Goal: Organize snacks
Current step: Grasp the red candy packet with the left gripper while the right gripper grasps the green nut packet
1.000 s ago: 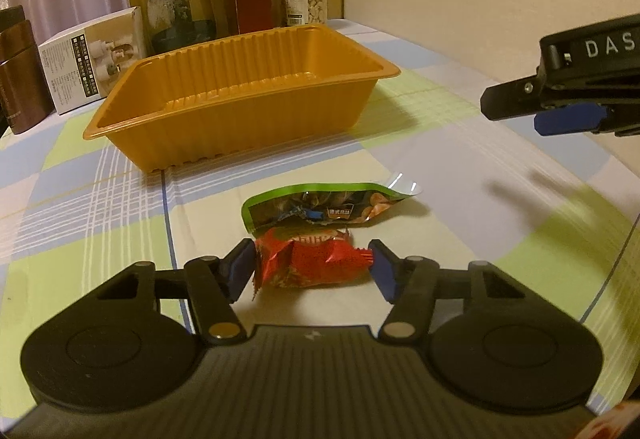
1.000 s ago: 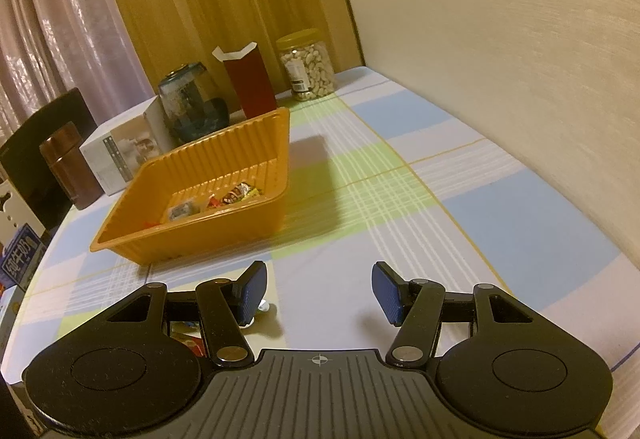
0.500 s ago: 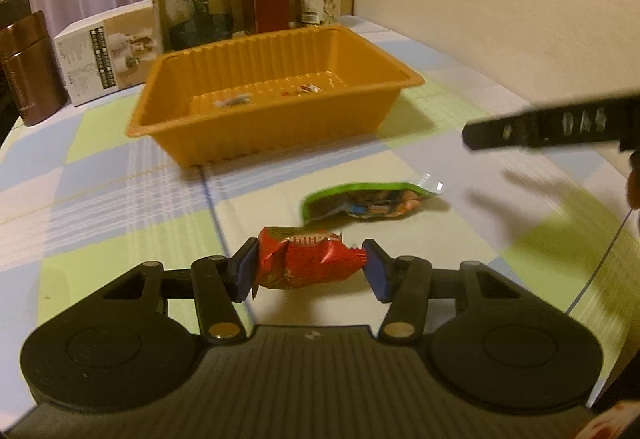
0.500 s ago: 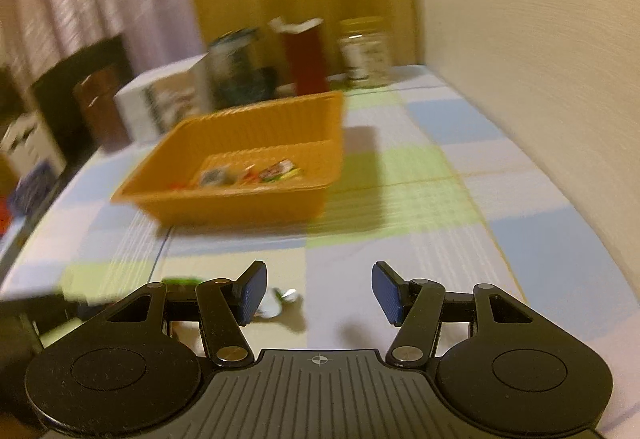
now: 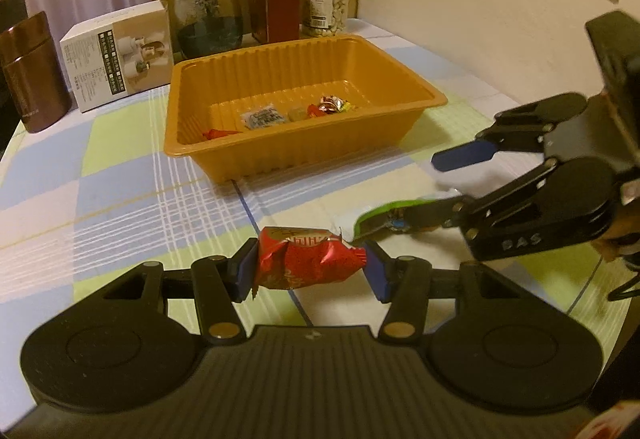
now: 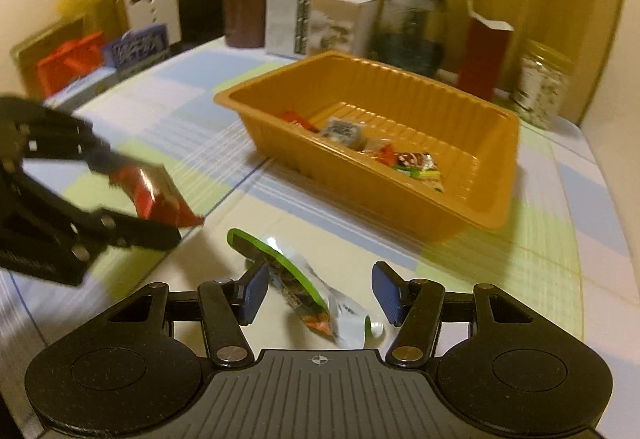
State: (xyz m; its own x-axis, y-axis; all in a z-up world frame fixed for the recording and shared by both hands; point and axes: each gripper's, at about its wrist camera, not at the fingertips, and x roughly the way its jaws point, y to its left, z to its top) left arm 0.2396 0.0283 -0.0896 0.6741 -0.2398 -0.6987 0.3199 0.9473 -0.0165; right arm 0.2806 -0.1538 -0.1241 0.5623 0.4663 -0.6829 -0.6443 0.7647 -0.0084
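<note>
Since a second ago the left claw has lifted the red snack packet off the checked surface, its jaws having just closed further until both pads press the packet's ends, and the right claw has rolled and come down over the green-edged snack packet. In the right wrist view that packet lies flat on the surface between the blue pads, which stand apart and grip nothing; the left pad is just beside the wrapper, though whether it touches I cannot tell. In the left wrist view the green-edged packet sits at about two o'clock from the red one, partly hidden by the right claw's lower finger. The orange plastic tray stands at twelve o'clock from the left claw, well apart, holding several small wrapped snacks along its floor. Behind the tray stand a white carton, a dark glass jar, an open red box, a jar of nuts and, at ten o'clock, a brown canister.
</note>
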